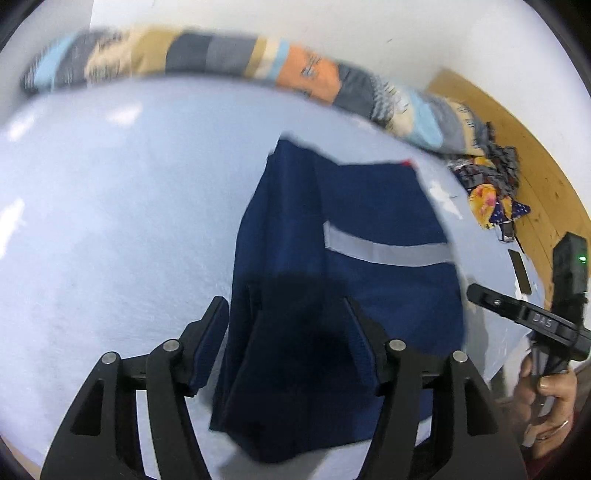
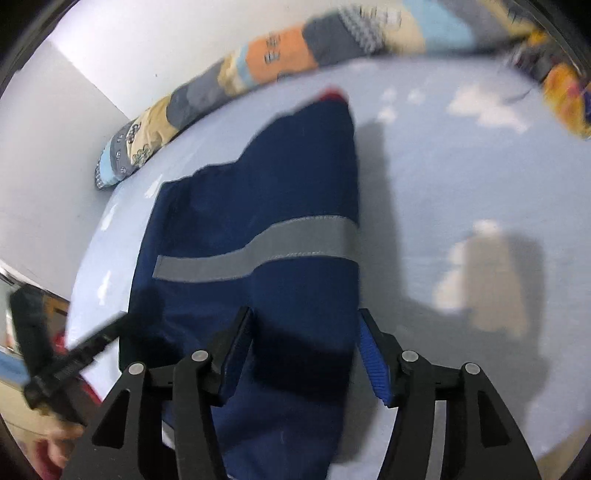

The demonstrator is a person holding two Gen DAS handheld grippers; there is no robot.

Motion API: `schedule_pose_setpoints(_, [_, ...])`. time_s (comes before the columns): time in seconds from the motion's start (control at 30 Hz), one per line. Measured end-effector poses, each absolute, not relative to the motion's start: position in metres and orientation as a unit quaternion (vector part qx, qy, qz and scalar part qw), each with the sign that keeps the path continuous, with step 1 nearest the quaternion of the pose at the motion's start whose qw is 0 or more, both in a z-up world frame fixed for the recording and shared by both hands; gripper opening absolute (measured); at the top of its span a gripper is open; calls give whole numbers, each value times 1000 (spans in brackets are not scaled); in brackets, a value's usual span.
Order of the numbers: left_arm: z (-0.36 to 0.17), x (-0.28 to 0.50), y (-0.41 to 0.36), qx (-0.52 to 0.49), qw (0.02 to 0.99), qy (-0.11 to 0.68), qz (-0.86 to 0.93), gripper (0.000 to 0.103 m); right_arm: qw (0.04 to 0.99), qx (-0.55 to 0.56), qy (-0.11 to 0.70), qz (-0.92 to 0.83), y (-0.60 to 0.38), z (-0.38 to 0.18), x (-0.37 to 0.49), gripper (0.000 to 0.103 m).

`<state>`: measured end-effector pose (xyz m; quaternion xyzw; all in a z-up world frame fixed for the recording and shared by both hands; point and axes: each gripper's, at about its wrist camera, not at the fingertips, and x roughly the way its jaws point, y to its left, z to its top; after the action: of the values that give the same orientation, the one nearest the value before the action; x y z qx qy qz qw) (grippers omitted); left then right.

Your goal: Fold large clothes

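Claws first: left gripper (image 1: 288, 339) shows at the bottom of its own view, jaws apart, dark navy cloth lying between and below the fingers; no pad visibly presses on it. Right gripper (image 2: 306, 354) sits at the bottom centre of its view, jaws likewise apart, blue ribbed pads exposed, the cloth's right edge running between them without a clear pinch.

Navy garment (image 2: 258, 206) lies folded on the pale blue bed sheet (image 1: 122, 206), filling the lower middle of both views. Grey reflective band (image 2: 258, 251) crosses it. Small red patch at its far upper corner, detail blurred.

Patchwork quilt roll (image 1: 177, 55) runs along the top of the left view, against the white wall (image 1: 332, 22).

Right of the left view: a heap of dark and yellow patterned fabric (image 1: 491, 184) at the sheet's edge by a wooden surface (image 1: 524, 155). Lower right there, a hand (image 1: 550, 398) grips the other tool's handle.

No containers in view.
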<state>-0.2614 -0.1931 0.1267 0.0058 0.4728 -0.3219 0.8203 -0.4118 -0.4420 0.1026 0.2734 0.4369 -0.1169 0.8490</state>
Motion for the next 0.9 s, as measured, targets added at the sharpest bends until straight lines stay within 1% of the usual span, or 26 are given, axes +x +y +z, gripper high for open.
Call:
schedule_pose_setpoints(0.07, [134, -279, -188, 16, 832, 446, -331, 75, 870, 261, 402, -115, -431, 117, -434, 59])
schedule_pose_setpoints(0.1, [134, -285, -190, 22, 835, 438, -332, 76, 882, 249, 386, -109, -419, 123, -443, 59])
schedule_pose_setpoints(0.2, [125, -300, -208, 56, 830, 441, -337, 76, 888, 223, 392, -87, -385, 120, -450, 55])
schedule_pose_setpoints(0.23, [121, -304, -212, 69, 826, 442, -343, 76, 884, 223, 402, -83, -377, 115, -449, 52])
schedule_pose_setpoints(0.27, [119, -310, -208, 78, 825, 440, -345, 76, 876, 225, 418, -82, -369, 105, -448, 43])
schedule_pose_setpoints(0.3, [116, -314, -204, 96, 825, 439, -343, 76, 869, 226, 433, -83, -364, 99, -449, 40])
schedule_pose_setpoints(0.33, [106, -312, -210, 128, 818, 450, -335, 76, 862, 224, 447, -85, -360, 96, -447, 39])
schedule_pose_setpoints(0.43, [80, -309, -214, 184, 801, 482, -303, 77, 850, 190, 481, -96, -351, 88, -438, 41])
schedule_pose_setpoints(0.47, [76, -307, -214, 191, 800, 482, -302, 77, 853, 175, 483, -91, -349, 86, -434, 41])
schedule_pose_setpoints(0.53, [87, -308, -208, 172, 814, 462, -307, 76, 855, 171, 483, -85, -351, 83, -432, 43])
schedule_pose_setpoints(0.57, [93, -309, -204, 161, 820, 451, -315, 77, 860, 181, 470, -81, -353, 84, -434, 42])
schedule_pose_setpoints(0.63, [105, -311, -193, 139, 834, 427, -321, 77, 883, 225, 407, -63, -360, 94, -449, 39])
schedule_pose_setpoints(0.67, [108, -311, -190, 134, 837, 421, -321, 77, 884, 233, 400, -68, -361, 94, -459, 42])
schedule_pose_setpoints(0.7, [111, -310, -189, 128, 842, 414, -321, 77, 886, 236, 392, -75, -363, 97, -462, 42])
schedule_pose_setpoints(0.83, [115, -308, -190, 119, 850, 403, -318, 77, 911, 188, 350, -108, -356, 126, -471, 43])
schedule_pose_setpoints(0.9, [115, -312, -198, 125, 853, 399, -314, 77, 916, 186, 339, -106, -349, 135, -476, 43])
